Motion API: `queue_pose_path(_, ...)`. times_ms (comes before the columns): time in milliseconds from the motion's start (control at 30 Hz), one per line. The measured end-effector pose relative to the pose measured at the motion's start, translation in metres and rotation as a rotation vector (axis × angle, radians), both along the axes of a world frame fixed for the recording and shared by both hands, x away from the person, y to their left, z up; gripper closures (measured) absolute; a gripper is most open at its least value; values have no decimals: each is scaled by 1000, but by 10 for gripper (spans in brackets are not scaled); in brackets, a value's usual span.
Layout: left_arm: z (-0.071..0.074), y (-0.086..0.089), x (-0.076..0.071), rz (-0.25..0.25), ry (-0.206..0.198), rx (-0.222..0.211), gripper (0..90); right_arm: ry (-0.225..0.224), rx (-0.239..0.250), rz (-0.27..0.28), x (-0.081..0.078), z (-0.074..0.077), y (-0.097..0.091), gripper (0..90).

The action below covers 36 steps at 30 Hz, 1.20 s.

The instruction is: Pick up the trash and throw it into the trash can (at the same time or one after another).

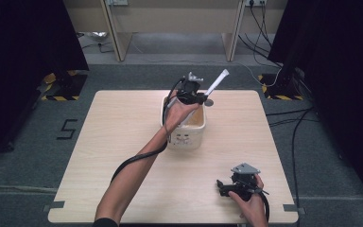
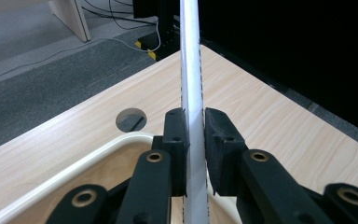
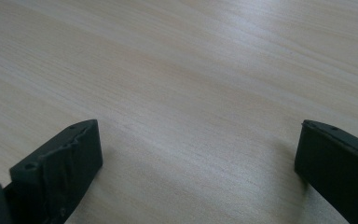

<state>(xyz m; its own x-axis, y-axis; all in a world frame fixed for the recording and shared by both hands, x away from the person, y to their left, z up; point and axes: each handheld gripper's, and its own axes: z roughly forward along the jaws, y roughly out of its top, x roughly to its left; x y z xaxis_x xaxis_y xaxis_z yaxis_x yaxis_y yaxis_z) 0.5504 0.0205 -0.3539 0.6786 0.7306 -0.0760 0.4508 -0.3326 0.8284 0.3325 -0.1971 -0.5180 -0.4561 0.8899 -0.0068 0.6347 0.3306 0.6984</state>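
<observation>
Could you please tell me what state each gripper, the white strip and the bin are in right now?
Left gripper: shut on the white strip, above the bin.
White strip: clamped between the jaws, sticking out past them, tilted in the high view.
Cream bin: upright on the table, open-topped.
Right gripper: open, nothing between its jaws, over bare table.

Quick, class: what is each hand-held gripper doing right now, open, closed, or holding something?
Left hand-held gripper: closed on a thin white strip, above the cream bin.
Right hand-held gripper: open, holding nothing, over the table.
</observation>
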Motion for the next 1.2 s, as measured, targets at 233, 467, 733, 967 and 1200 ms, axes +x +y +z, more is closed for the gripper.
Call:
queue_pose_path(233, -1, 4, -1, 2, 16, 20, 755, 0, 0, 0, 0, 0, 0, 11)
queue_pose_path(467, -1, 11, -4, 2, 21, 41, 764, 0, 0, 0, 0, 0, 0, 11)
queue_pose_path(733, 5, 16, -9, -1, 23, 45, 704, 0, 0, 1, 0, 0, 0, 11)
queue_pose_path(967, 12, 23, -18, -18, 24, 45, 646, 0, -2, 1, 0, 0, 0, 11)
queue_pose_path(1200, 21, 36, -29, -19, 34, 35, 506, 0, -1, -1, 0, 0, 0, 11)
